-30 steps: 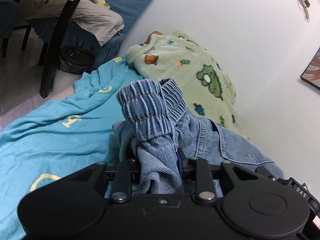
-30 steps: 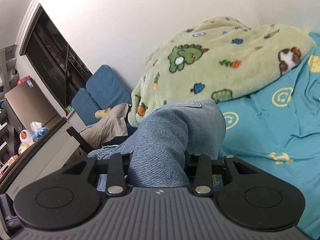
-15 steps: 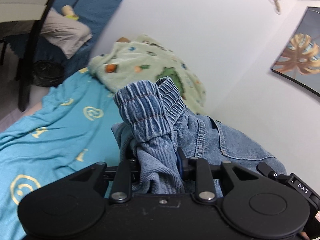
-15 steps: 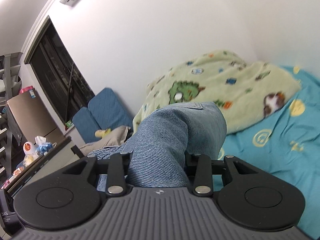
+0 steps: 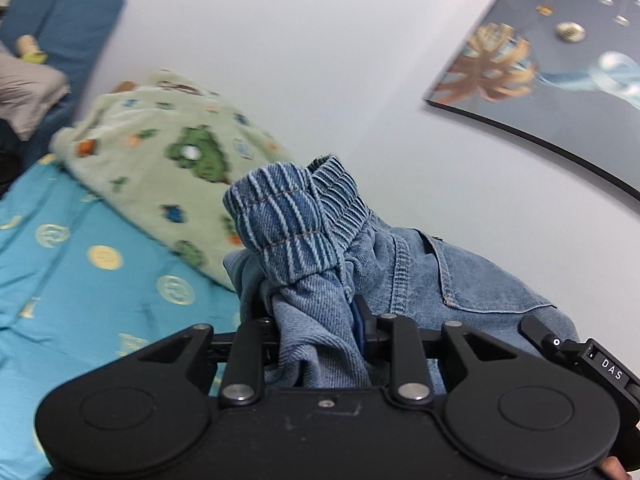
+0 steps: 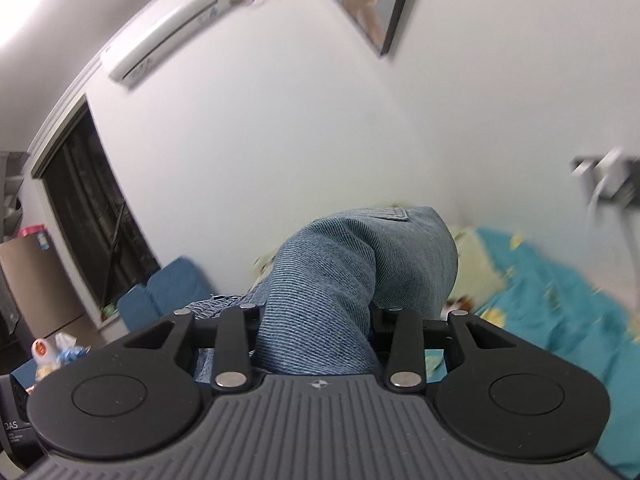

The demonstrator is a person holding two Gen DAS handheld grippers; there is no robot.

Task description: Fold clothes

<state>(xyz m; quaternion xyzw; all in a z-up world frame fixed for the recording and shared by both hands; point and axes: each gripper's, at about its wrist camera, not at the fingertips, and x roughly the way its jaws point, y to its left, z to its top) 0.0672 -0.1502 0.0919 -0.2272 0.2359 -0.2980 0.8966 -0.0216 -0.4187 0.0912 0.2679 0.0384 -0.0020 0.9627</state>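
Observation:
Both grippers hold one pair of blue denim jeans up in the air above the bed. My left gripper (image 5: 316, 320) is shut on the jeans (image 5: 420, 272) near the ribbed elastic waistband (image 5: 288, 216), which bunches up over the fingers. My right gripper (image 6: 316, 320) is shut on another bunched part of the jeans (image 6: 360, 272). The fingertips of both are hidden by the cloth. The right gripper's body shows at the lower right of the left wrist view (image 5: 592, 364).
Below lies a bed with a turquoise sheet (image 5: 80, 280) and a green cartoon blanket (image 5: 160, 164) against the white wall. A framed picture (image 5: 552, 60) and an air conditioner (image 6: 180, 28) hang on the walls. A blue sofa (image 5: 52, 28) stands beyond the bed.
Both grippers have risen and tilted upward with the jeans. The bed has dropped lower in both views, and the wall picture and air conditioner have come into sight.

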